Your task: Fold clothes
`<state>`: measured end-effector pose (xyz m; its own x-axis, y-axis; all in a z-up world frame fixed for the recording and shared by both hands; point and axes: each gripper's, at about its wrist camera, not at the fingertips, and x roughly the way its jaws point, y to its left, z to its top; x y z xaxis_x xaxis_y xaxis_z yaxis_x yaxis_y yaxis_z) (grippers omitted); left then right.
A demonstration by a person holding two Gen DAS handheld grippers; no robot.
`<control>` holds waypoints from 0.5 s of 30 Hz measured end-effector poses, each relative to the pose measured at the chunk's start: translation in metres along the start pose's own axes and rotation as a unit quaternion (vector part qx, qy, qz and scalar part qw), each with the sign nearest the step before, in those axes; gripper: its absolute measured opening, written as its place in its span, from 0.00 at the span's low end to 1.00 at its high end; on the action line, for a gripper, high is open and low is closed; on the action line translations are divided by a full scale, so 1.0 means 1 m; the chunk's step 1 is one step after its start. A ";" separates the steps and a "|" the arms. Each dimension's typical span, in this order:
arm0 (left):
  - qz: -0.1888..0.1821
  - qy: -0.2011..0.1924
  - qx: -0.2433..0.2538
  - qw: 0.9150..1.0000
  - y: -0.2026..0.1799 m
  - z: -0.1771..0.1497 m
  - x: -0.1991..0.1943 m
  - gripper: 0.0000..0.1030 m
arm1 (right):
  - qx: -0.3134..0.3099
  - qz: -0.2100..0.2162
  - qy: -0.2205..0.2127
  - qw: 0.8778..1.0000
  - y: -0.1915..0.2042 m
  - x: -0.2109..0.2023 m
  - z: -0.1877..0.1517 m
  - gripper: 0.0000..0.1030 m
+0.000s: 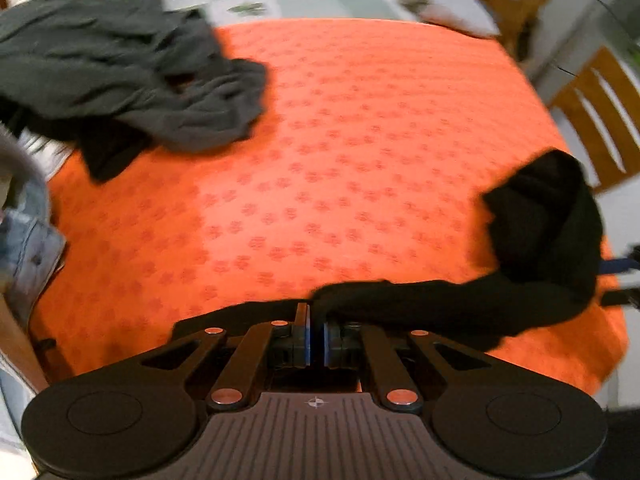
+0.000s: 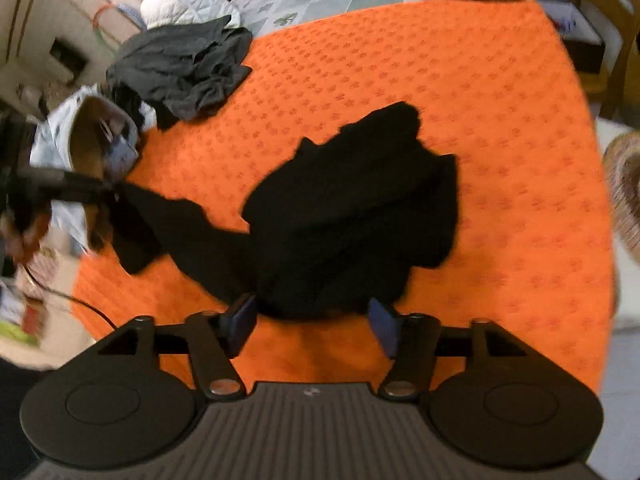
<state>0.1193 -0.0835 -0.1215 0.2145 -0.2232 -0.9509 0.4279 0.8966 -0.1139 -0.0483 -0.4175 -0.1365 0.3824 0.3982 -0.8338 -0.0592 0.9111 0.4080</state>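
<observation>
The left tongs (image 1: 316, 334) pinch a crumpled black garment (image 2: 352, 216) on the orange patterned tabletop (image 1: 360, 140). The right tongs (image 2: 314, 326) stand wide, empty, at its near edge.

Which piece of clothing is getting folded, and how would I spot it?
Look at the big orange cloth. On it lies a black garment, bunched, one end pinched in the left gripper. The other heap, the grey clothes, is paler and sits at the far edge.

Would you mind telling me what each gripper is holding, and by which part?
The left gripper pinches the black garment by one stretched-out end. The right gripper is open, holding nothing.
</observation>
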 end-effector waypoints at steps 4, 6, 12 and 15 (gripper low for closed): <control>-0.008 -0.001 -0.033 0.999 0.010 -0.004 0.007 0.16 | -0.064 -0.062 -0.003 0.996 -0.009 0.000 -0.006 0.77; -0.019 -0.008 -0.047 0.999 0.013 -0.007 0.002 0.23 | -0.101 -0.085 -0.011 0.991 -0.012 0.002 -0.008 0.81; -0.047 -0.036 -0.075 0.995 0.014 -0.025 -0.026 0.55 | -0.218 -0.107 -0.034 0.969 -0.004 0.022 -0.009 0.91; -0.046 -0.051 -0.094 0.993 0.016 -0.041 -0.039 0.58 | -0.254 -0.110 -0.030 0.960 0.000 0.037 -0.006 0.92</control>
<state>0.0819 -0.0447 -0.0985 0.2740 -0.3374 -0.9006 0.2802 0.9238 -0.2609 -0.0394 -0.4020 -0.1695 0.4895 0.1965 -0.8495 -0.4070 0.9131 -0.0233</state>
